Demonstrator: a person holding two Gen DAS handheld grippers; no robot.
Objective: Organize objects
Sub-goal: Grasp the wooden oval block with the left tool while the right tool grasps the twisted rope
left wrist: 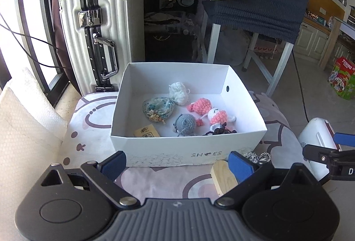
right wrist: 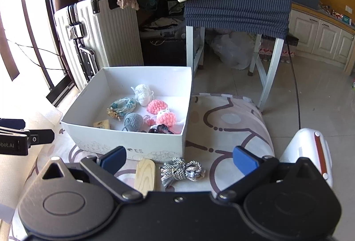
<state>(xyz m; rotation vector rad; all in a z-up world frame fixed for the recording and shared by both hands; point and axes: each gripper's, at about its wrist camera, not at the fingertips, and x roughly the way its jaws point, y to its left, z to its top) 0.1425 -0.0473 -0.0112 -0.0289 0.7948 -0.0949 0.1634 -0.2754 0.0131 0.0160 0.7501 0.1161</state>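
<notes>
Right wrist view: right gripper (right wrist: pixel 179 160) and left gripper (left wrist: pixel 177 164) both wide, empty, near the shoe box (right wrist: pixel 124 141) front wall (crochet toys inside), wooden piece (right wrist: pixel 145 175) and rope bundle (right wrist: pixel 180 171) just outside it.

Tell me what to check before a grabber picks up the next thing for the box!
1. Right gripper open and holding nothing: ok.
2. Left gripper open and holding nothing: ok.
3. Twisted rope bundle outside the box, nothing on top of it: ok.
4. Wooden piece outside the box, beside the rope: ok, though partly hidden by the gripper.
5. Shoe box open, floor space left: ok.
6. Rope knotted tightly enough to lift whole: cannot tell.
</notes>
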